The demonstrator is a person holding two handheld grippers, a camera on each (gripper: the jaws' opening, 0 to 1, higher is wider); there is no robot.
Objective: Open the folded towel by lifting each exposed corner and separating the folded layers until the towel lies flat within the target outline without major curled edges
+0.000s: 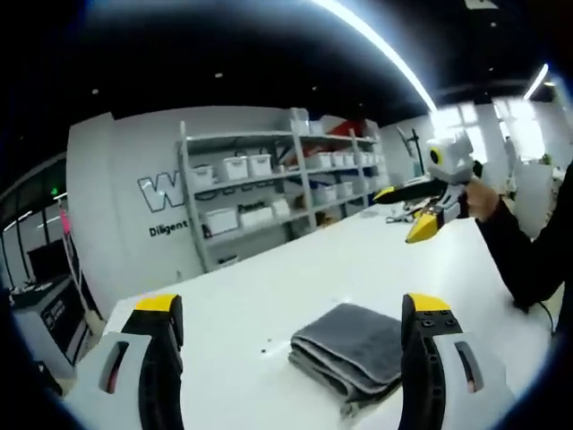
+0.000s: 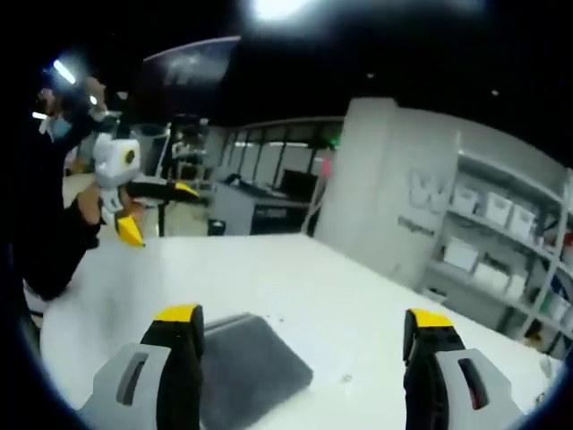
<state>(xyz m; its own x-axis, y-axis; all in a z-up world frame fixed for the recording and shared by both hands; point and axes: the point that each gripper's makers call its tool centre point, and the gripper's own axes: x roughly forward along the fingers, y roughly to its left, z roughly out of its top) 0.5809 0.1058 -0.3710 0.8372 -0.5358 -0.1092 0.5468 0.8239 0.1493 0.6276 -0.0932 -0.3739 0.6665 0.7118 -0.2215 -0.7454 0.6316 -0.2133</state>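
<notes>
Towel (image 1: 354, 354) cloth, grey and folded into a thick stack of soft layers, is seen lying on the white table (image 1: 269, 305) between the spread jaws of the left gripper (image 1: 291, 336), and in the right gripper view it lies just ahead of the left jaw of the right gripper (image 2: 300, 345), whose jaws are likewise held apart with nothing clamped. It is judged light, limp and easily bunched, so a single top-layer corner at the stacked edges is best pinched, not the whole pile.
</notes>
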